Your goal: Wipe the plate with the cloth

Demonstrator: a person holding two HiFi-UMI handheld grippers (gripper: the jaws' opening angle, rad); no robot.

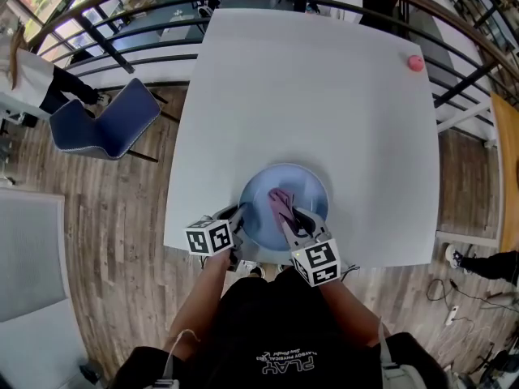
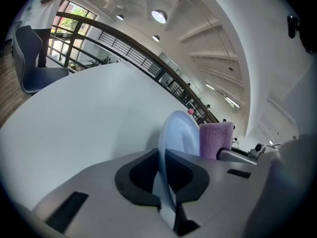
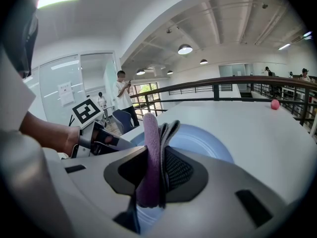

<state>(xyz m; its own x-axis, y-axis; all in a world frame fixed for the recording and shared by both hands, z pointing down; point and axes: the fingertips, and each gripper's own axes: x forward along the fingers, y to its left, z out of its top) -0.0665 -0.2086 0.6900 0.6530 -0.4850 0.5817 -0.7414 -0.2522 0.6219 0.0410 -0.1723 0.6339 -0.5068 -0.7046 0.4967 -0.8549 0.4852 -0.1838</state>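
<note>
Pale blue and round, the plate (image 1: 298, 186) sits at the near edge of the white tabletop (image 1: 324, 96), about midway along it, its hollow facing up in the head view. The left tongs (image 1: 237, 221) are clamped on its near-left rim. In the left gripper view the thin rim runs edge-on between the two dark pads, both pressing on it, and the disc stretches away from them toward the far right. The right tongs (image 1: 293, 217) are clamped on the cloth (image 1: 281, 202), a purple folded strip with a grey layer beside it. In the right gripper view it stands on edge between the pads, squeezed flat, its top sticking out above them. In the head view the cloth's long axis runs from the right tongs toward the far left, over the plate's near middle, its free end pointing away from the person. Both tongs come in from the near side, close together but apart. Whether the plate rests wholly on the tabletop or is tipped up I cannot tell. A small pink ball (image 1: 415, 63) lies near the far right corner, well apart from the plate. A blue chair (image 1: 109, 124) stands on the wood floor left of the tabletop, and a dark railing (image 1: 122, 23) curves round the far side.
</note>
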